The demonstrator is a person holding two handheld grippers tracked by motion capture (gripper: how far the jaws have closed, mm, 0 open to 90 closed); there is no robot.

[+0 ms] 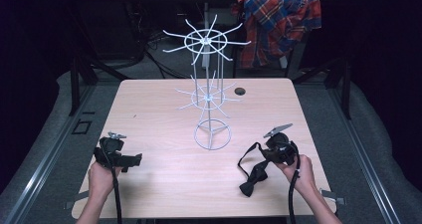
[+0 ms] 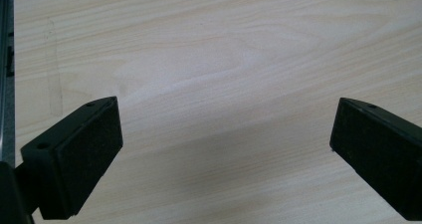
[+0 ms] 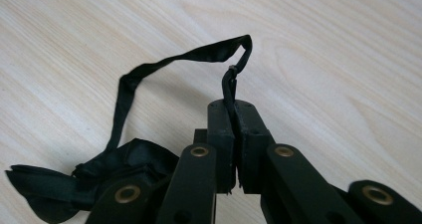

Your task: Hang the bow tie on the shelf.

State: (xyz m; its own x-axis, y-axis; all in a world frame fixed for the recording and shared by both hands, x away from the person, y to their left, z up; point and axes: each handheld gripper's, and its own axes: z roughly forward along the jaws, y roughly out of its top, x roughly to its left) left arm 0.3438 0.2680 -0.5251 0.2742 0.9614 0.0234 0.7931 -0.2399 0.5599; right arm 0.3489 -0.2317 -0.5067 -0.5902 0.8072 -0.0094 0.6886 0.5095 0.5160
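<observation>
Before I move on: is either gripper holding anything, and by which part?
The right gripper is shut on the black bow tie, pinching its neck strap, not the bow. The left gripper is open, holding nothing.

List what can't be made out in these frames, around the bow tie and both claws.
- Bow tie: its knot end, right gripper view, partly behind the right claw's linkage and cut by the bottom edge.
- Strap section inside the shut jaws, same view: hidden by the pads.
- Strap clasp, high view: too small.
- Left claw: left gripper view, right jaw cut by the frame edge.
- Plaid shirt: high view, top cut off.
</observation>
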